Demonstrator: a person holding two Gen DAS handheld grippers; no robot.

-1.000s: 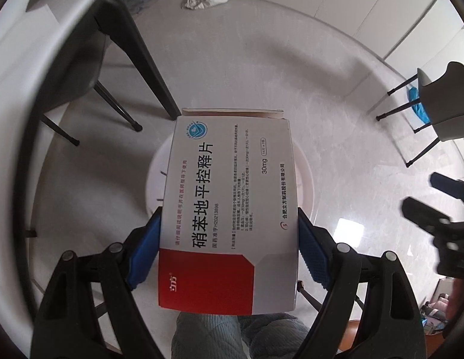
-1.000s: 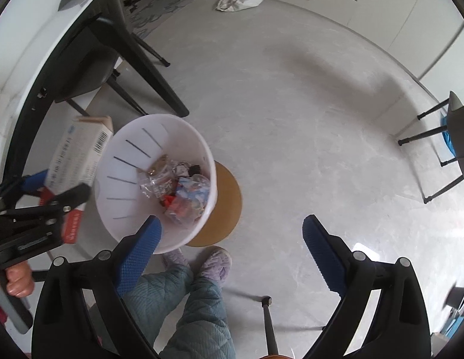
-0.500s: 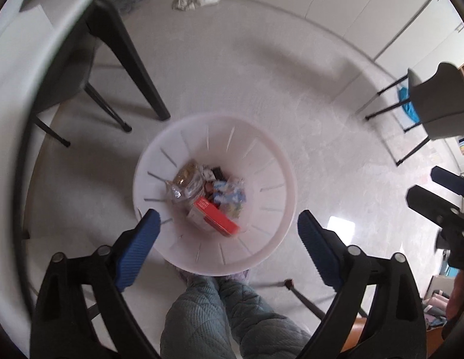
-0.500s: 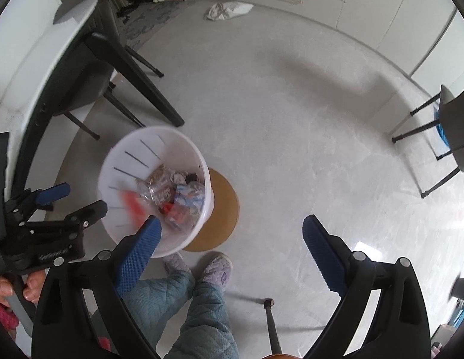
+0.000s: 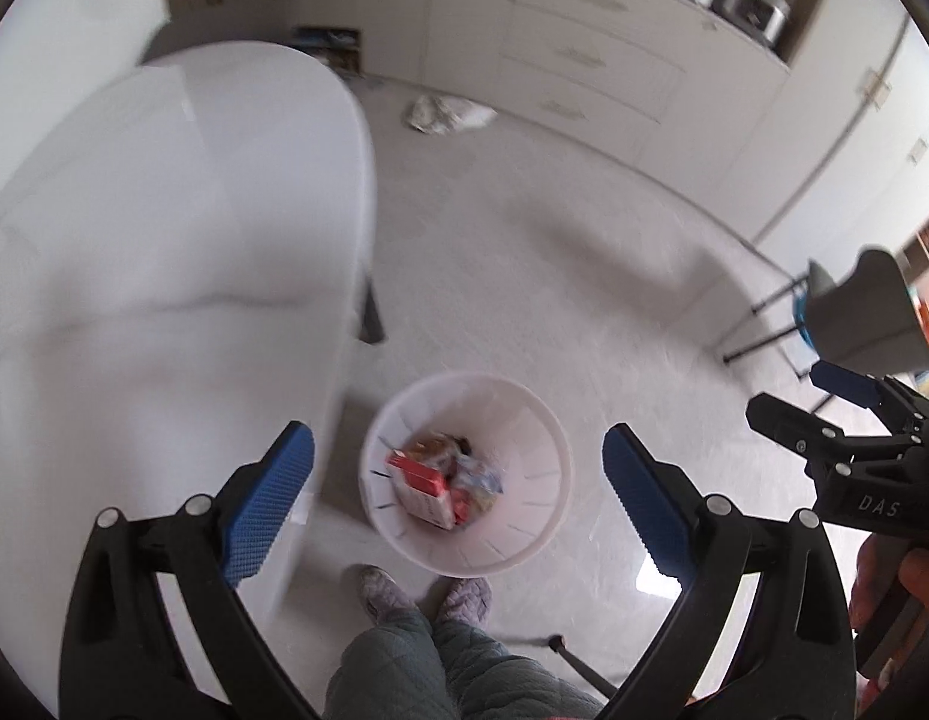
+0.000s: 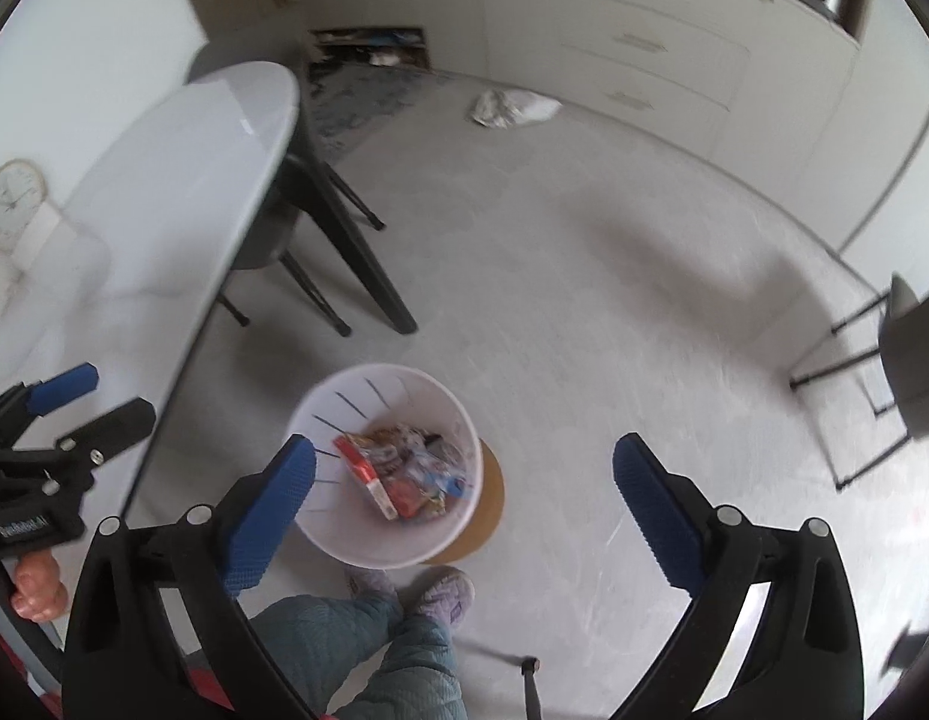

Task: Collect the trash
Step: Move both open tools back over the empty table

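below left gripper [image 5: 458, 462], box [image 5: 421, 487] now dropped into bin [image 5: 548, 468]; jaws opened.

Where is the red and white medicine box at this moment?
In both wrist views the box lies inside the white bin on the floor, on the other trash, just ahead of the person's slippers and right of the white table.
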